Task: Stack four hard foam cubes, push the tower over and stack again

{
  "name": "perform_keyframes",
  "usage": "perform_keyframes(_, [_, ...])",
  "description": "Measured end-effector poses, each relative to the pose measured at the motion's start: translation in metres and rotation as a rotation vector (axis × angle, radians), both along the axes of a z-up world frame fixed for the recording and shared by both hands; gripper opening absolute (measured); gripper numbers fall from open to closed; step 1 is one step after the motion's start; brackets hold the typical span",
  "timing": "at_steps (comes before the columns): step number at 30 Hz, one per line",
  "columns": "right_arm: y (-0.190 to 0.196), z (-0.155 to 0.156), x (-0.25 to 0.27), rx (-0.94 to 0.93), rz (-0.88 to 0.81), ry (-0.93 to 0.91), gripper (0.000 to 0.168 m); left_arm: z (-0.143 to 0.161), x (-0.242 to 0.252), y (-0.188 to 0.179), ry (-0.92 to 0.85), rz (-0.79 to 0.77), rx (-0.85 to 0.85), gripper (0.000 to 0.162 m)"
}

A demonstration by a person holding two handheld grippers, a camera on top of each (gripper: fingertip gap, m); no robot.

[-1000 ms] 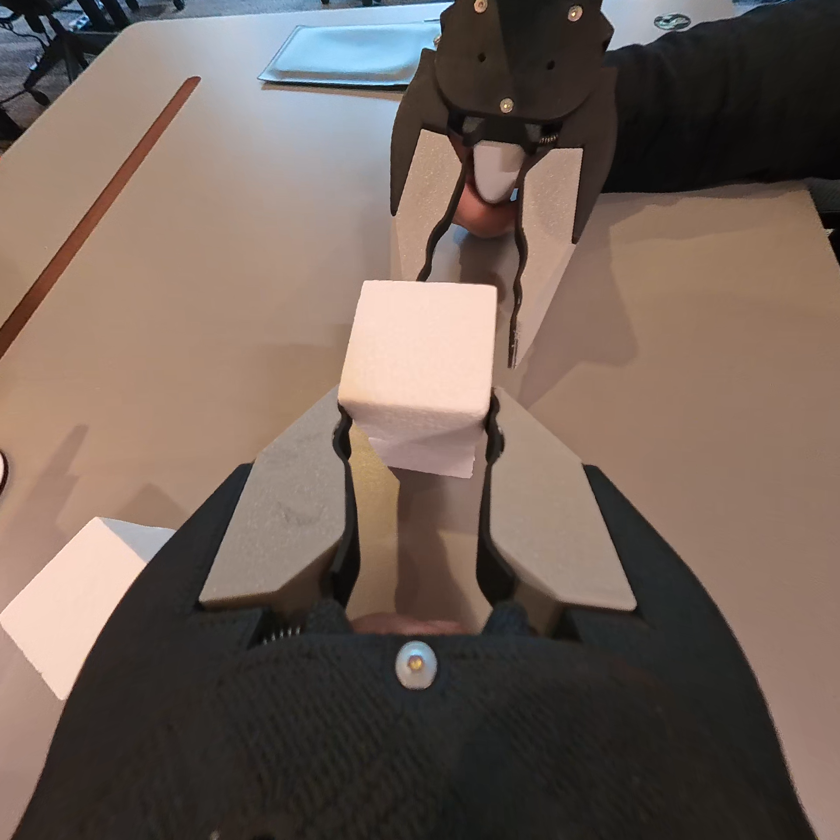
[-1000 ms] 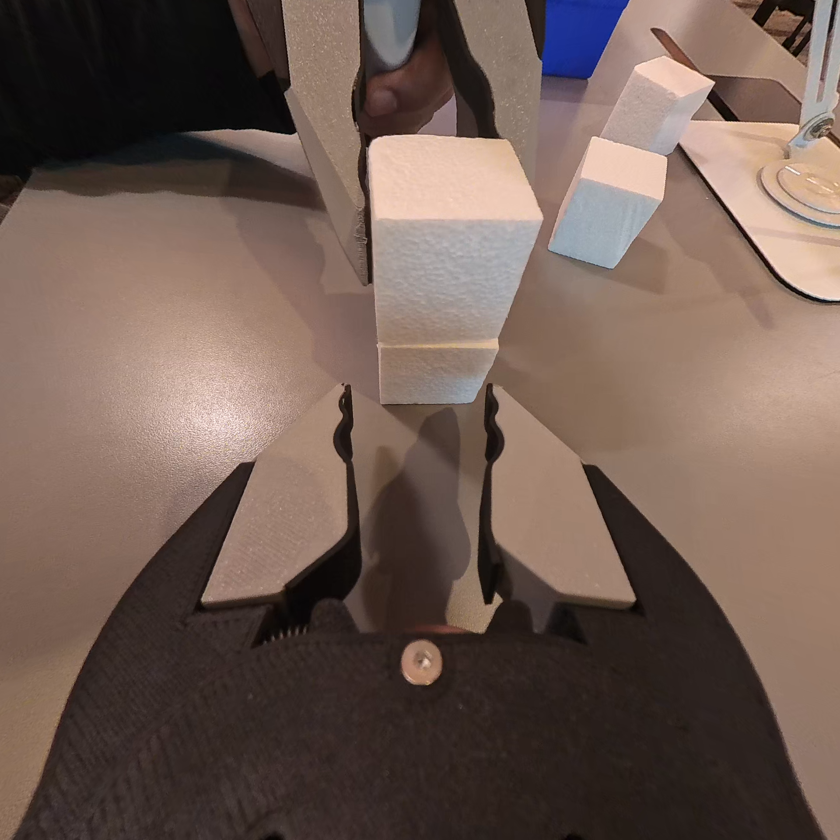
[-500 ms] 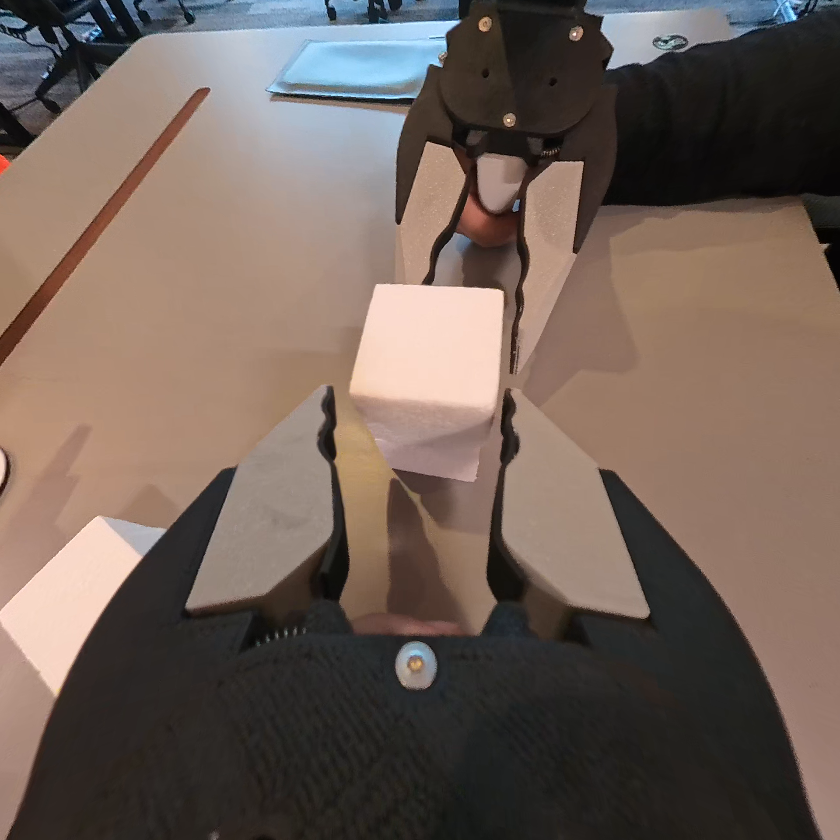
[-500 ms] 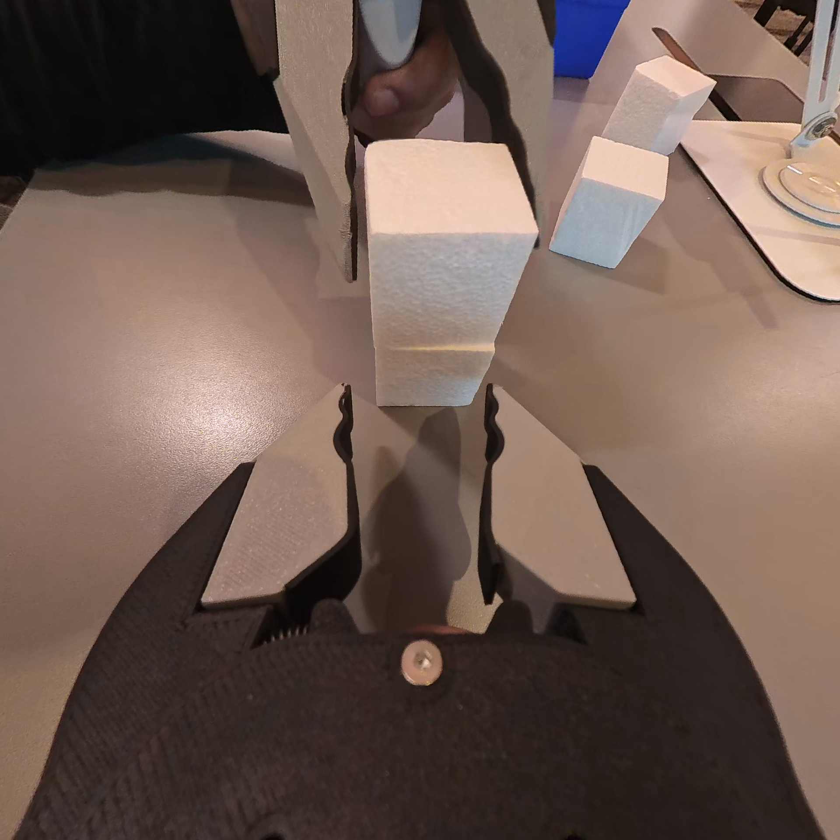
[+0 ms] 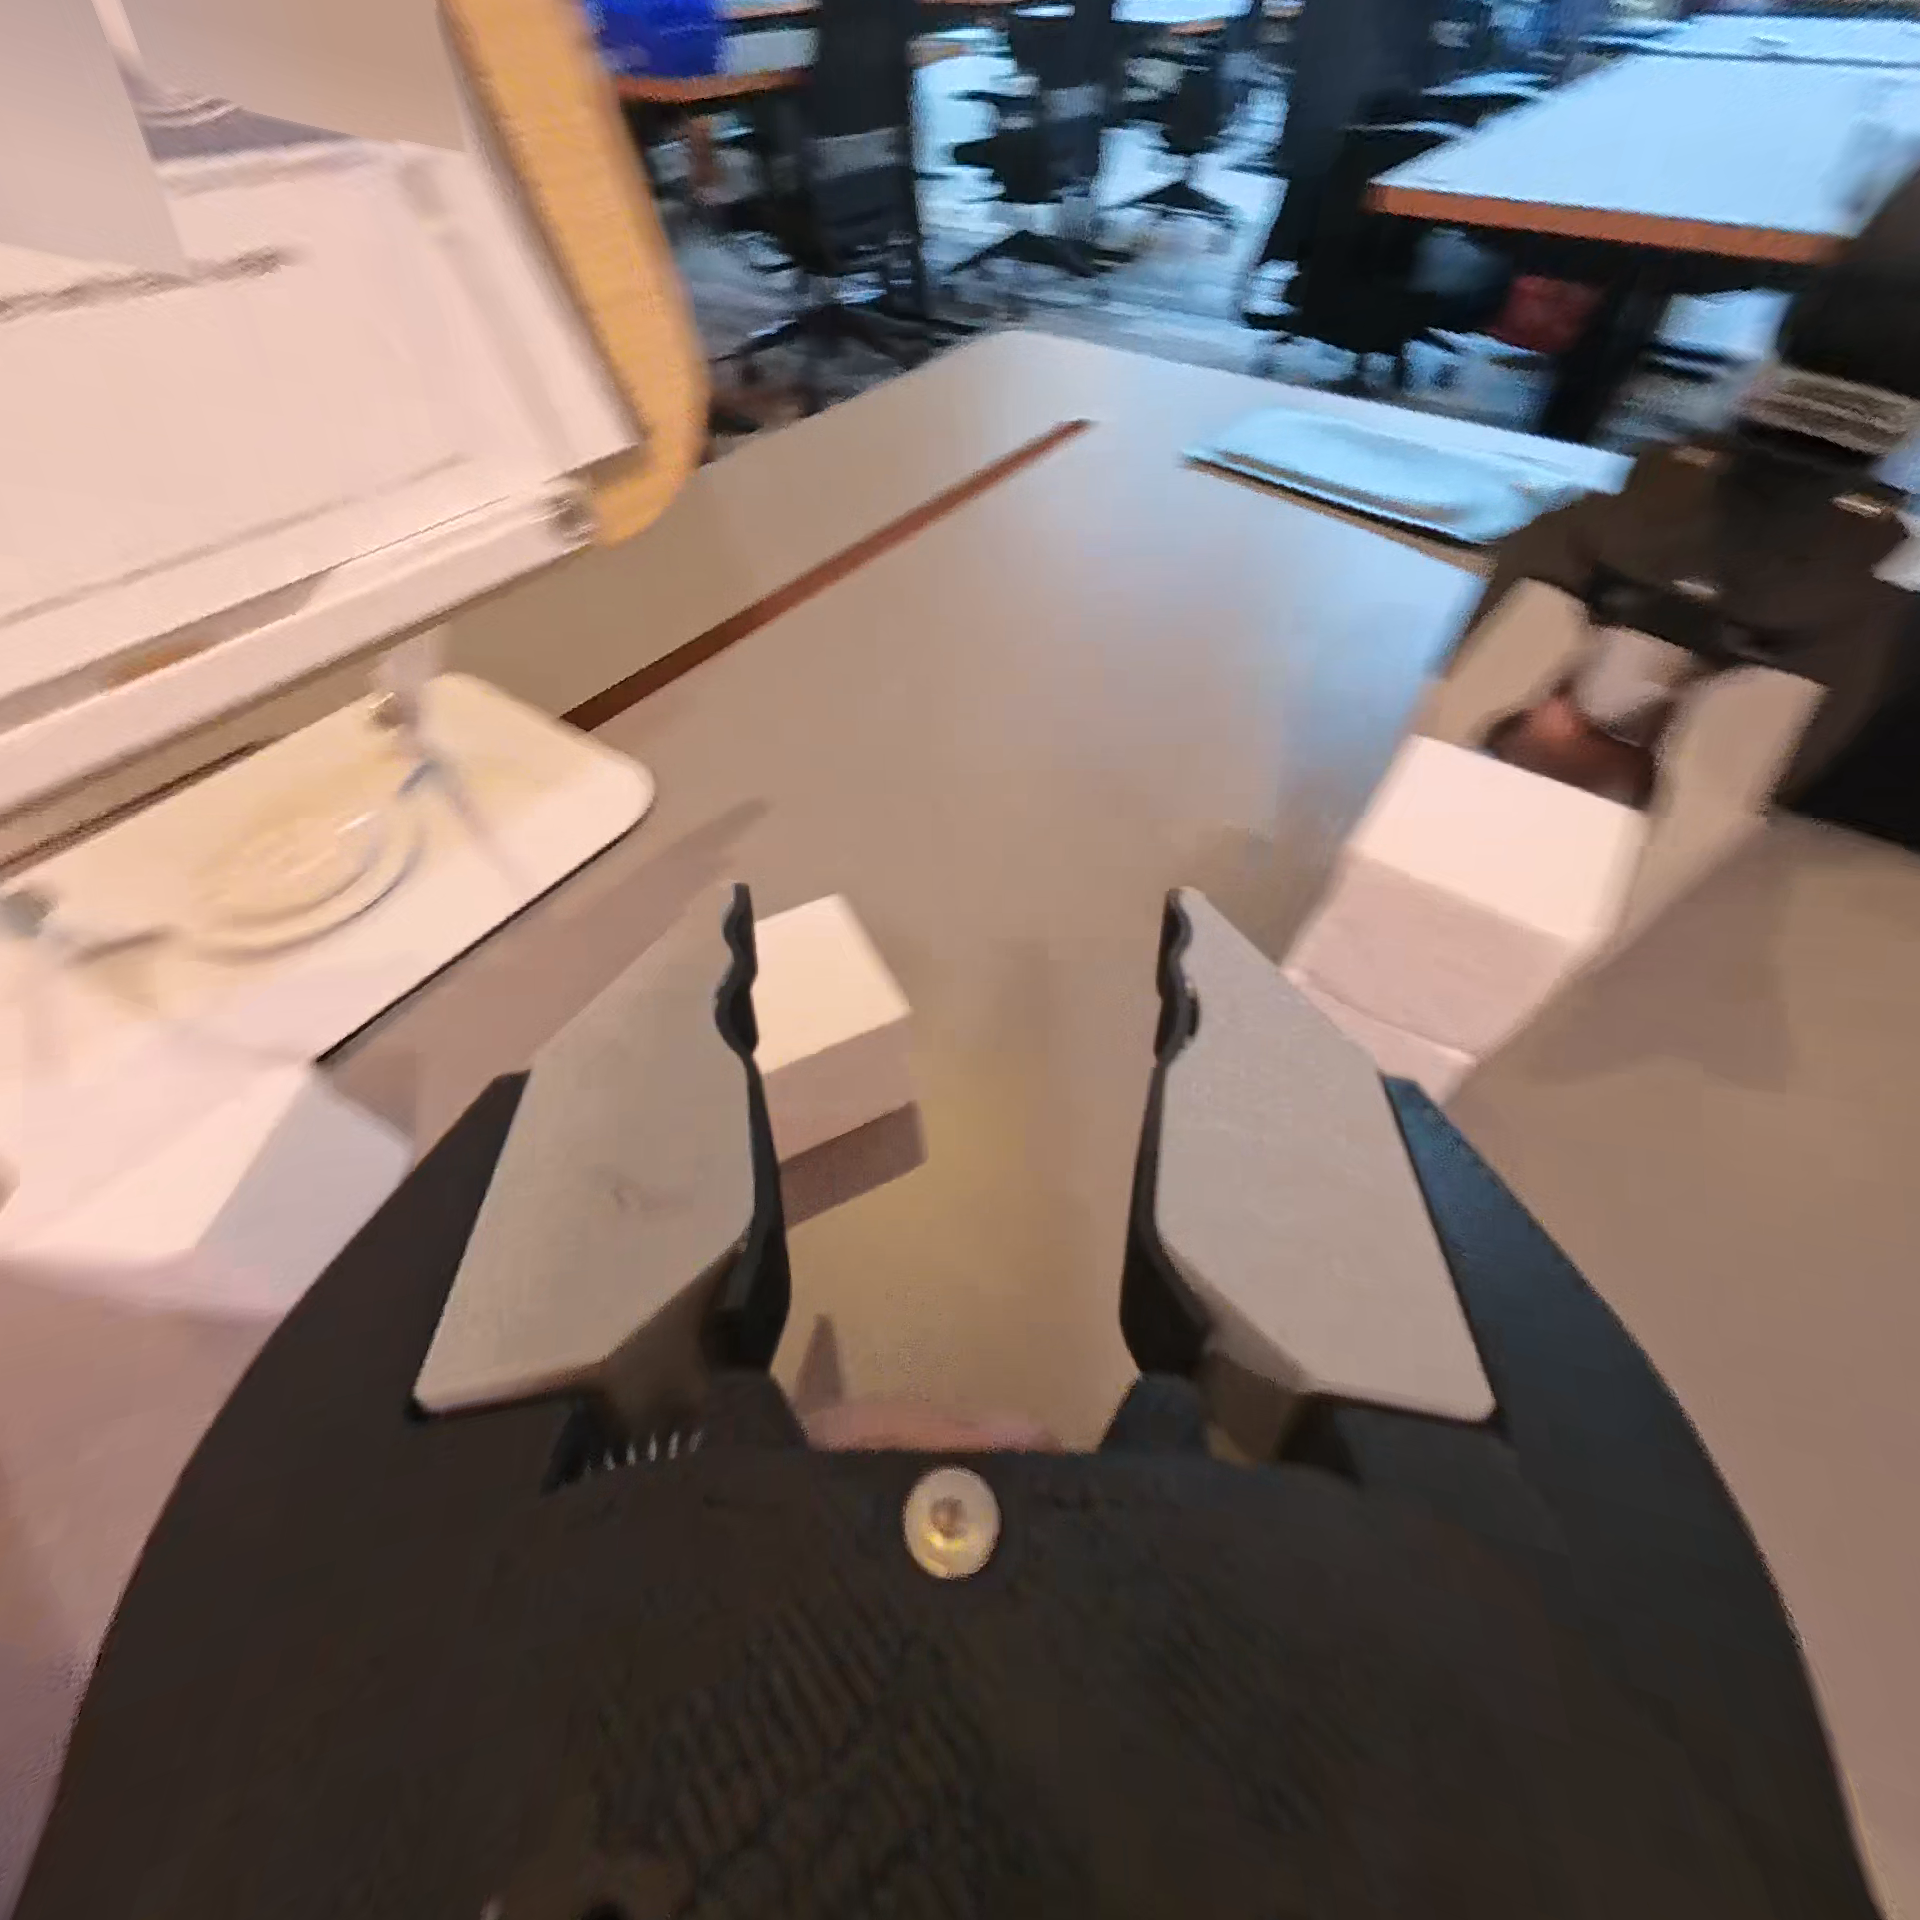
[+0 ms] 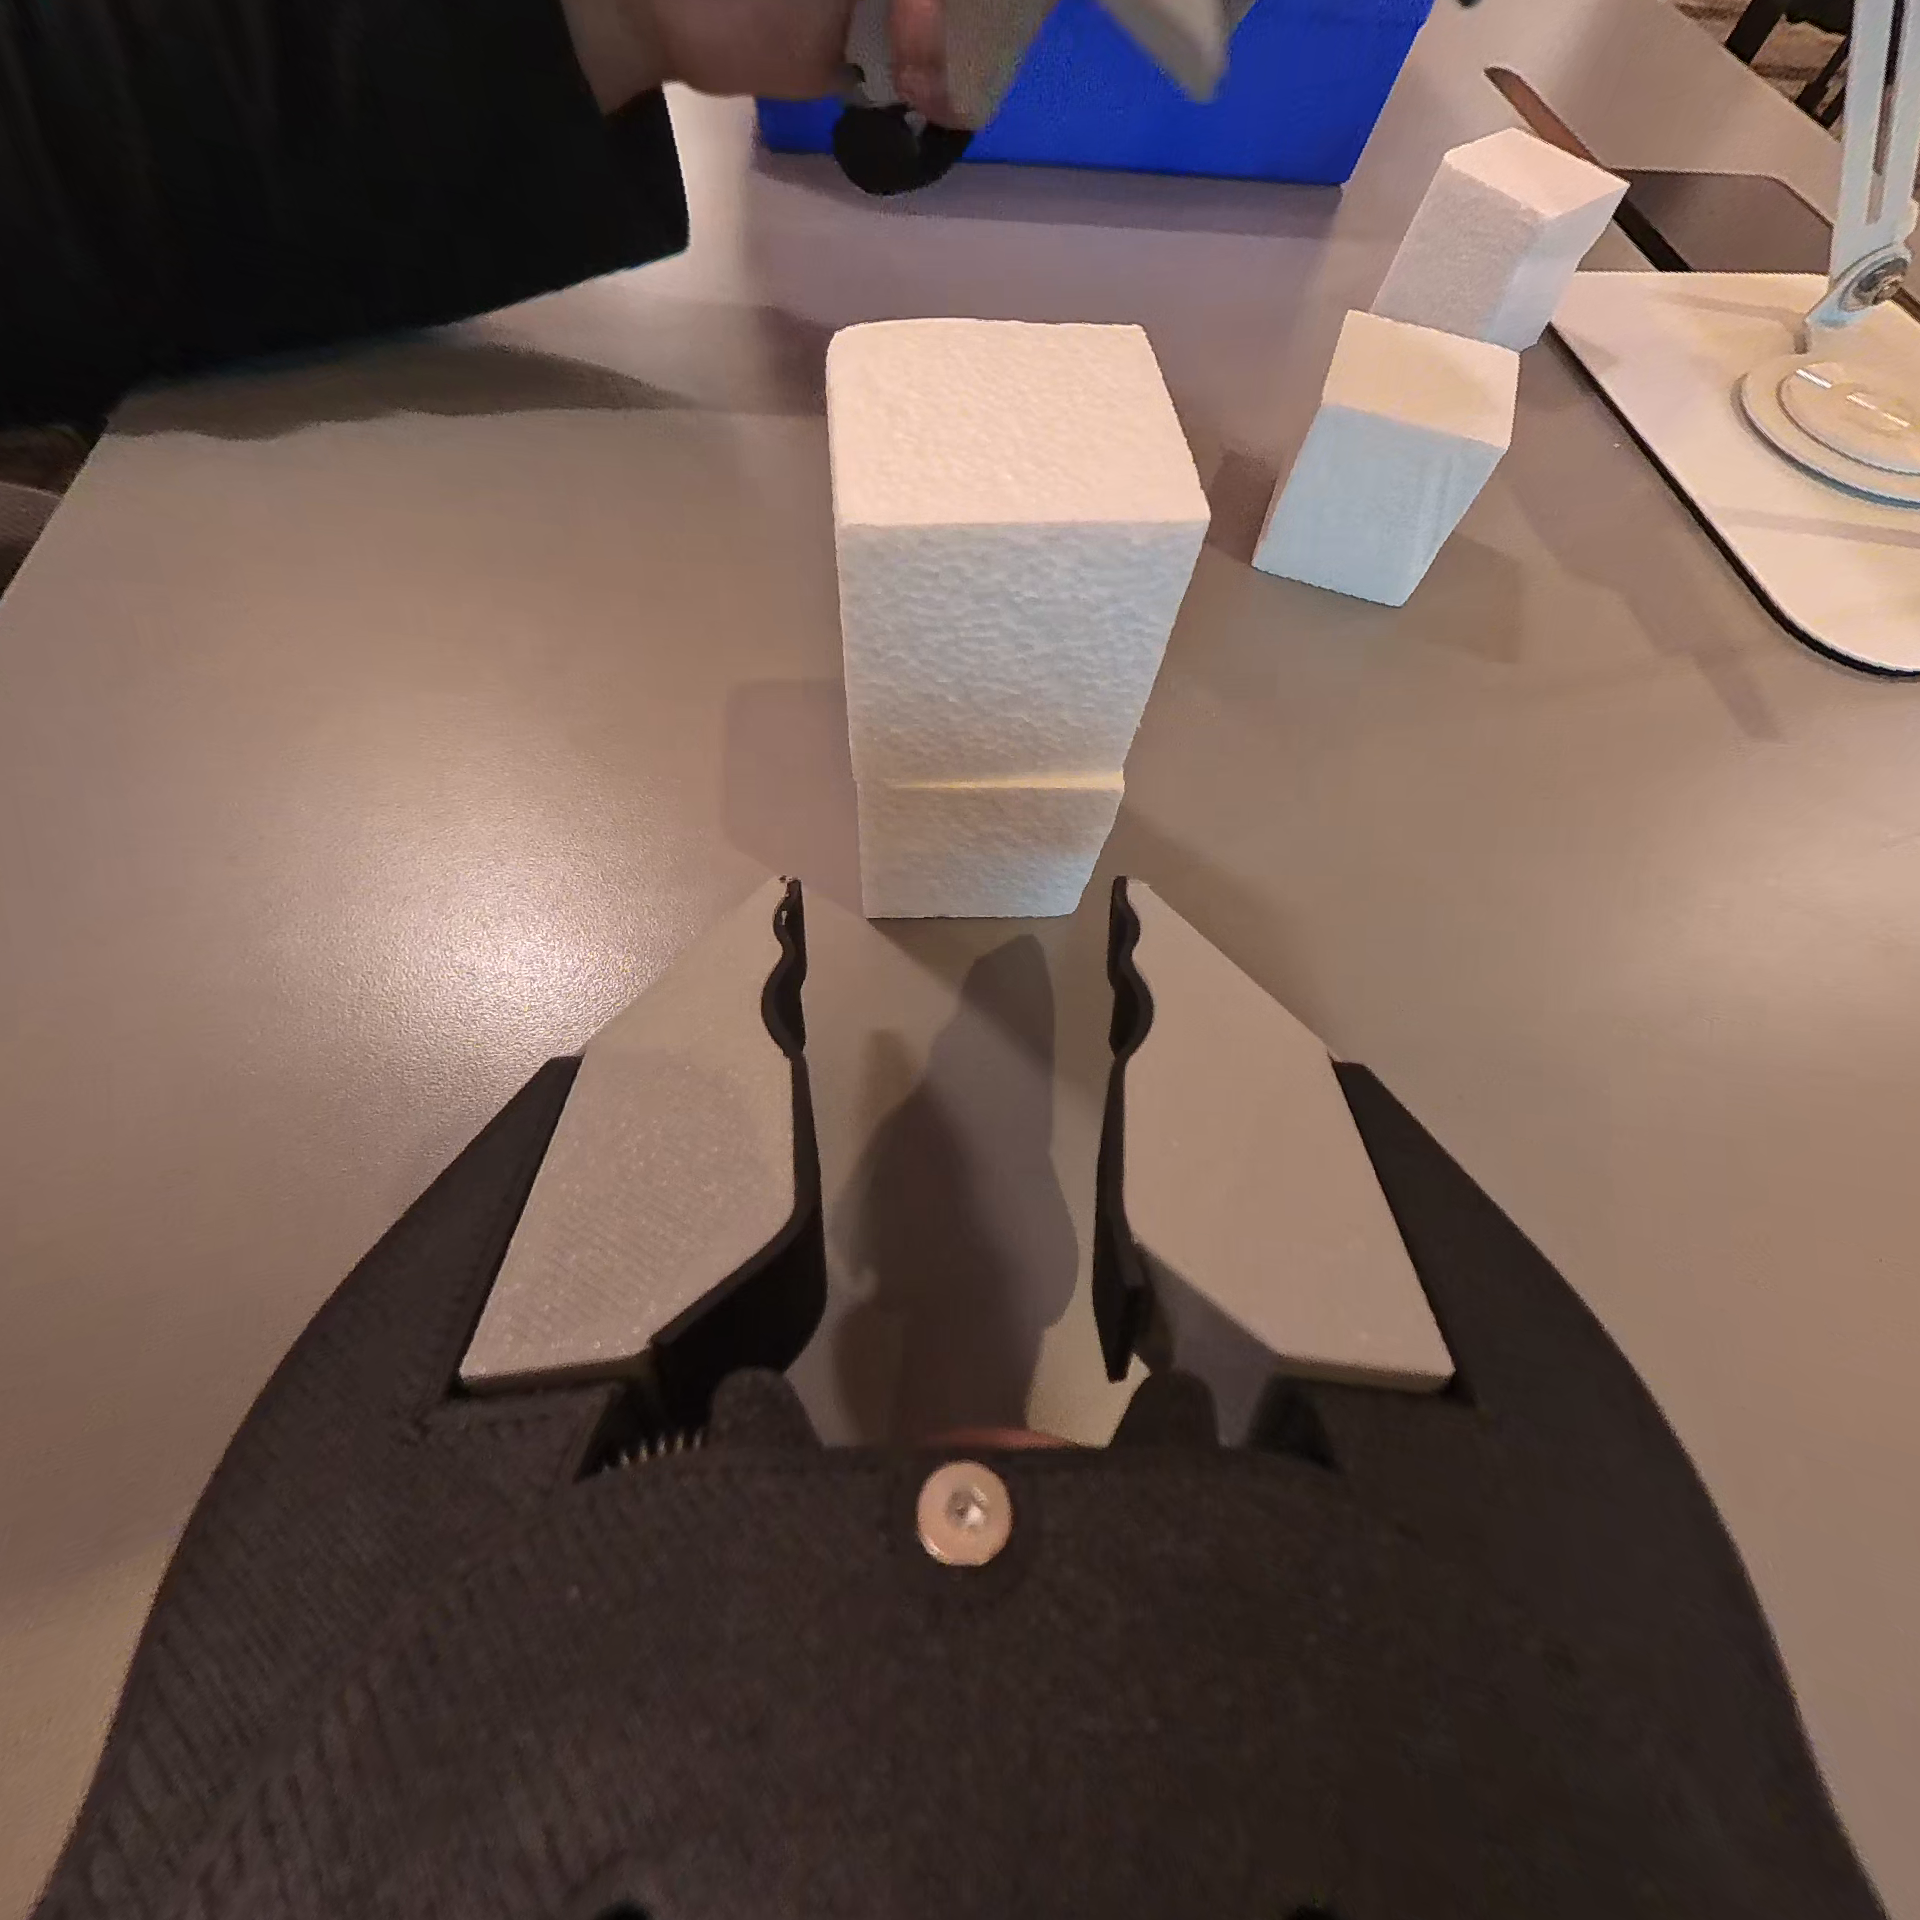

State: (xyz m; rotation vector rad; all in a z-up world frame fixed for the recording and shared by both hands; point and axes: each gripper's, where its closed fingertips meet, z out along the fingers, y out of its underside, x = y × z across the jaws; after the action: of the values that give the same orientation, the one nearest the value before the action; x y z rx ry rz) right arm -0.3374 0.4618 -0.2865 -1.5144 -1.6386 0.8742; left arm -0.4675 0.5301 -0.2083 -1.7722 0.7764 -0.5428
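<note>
Two white foam cubes stand stacked on the grey table: the top cube (image 6: 1008, 540) rests on the bottom cube (image 6: 987, 847). My right gripper (image 6: 954, 920) is open and empty, its tips just short of the bottom cube. The stack also shows at the right of the blurred left wrist view (image 5: 1475, 894). My left gripper (image 5: 956, 914) is open and empty above the table. A loose cube (image 5: 831, 997) lies by its left finger, partly hidden behind it. Another loose cube (image 5: 156, 1195) sits at the lower left. The right wrist view shows both loose cubes, the near one (image 6: 1382, 468) and the far one (image 6: 1496, 239).
A white stand with a flat base (image 6: 1766, 436) sits beside the loose cubes; it also shows in the left wrist view (image 5: 312, 852). A blue box (image 6: 1091, 114) stands behind the stack. A hand and dark sleeve (image 6: 312, 187) reach in from the far left. A grey mat (image 5: 1403, 488) lies farther off. From the right gripper's tips to the top cube (image 6: 1008, 540) is close to 6 cm.
My left gripper opened and let go of the top cube, then pulled back and swung left toward the loose cubes. The stack stayed put. My right gripper has not moved.
</note>
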Motion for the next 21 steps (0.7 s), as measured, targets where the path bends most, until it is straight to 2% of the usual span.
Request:
perform_keyframes(4, [0.0,-0.002,0.0,0.006,0.001,-0.012,0.056,-0.023,-0.028,0.035,-0.077,0.268,-0.137,0.076])
perform_keyframes(7, [0.0,-0.002,0.0,0.007,0.0,-0.014,0.056,-0.044,-0.027,0.045,-0.077,0.354,-0.223,0.079])
perform_keyframes(11, [0.0,-0.002,0.0,0.002,-0.002,-0.013,0.056,-0.064,-0.028,0.053,0.028,0.463,-0.224,0.079])
perform_keyframes(14, [0.001,-0.003,-0.001,0.004,-0.003,-0.016,0.056,-0.077,-0.023,0.055,0.087,0.487,-0.239,0.078])
perform_keyframes(15, [0.001,-0.003,-0.001,0.005,-0.004,-0.017,0.056,-0.081,-0.023,0.055,0.112,0.491,-0.24,0.073])
perform_keyframes(16, [0.001,-0.003,-0.001,0.005,-0.004,-0.017,0.056,-0.084,-0.023,0.056,0.141,0.49,-0.233,0.057])
perform_keyframes(21, [0.001,-0.002,-0.001,0.007,-0.006,-0.015,0.056,-0.081,-0.022,0.054,0.233,0.444,-0.184,0.056])
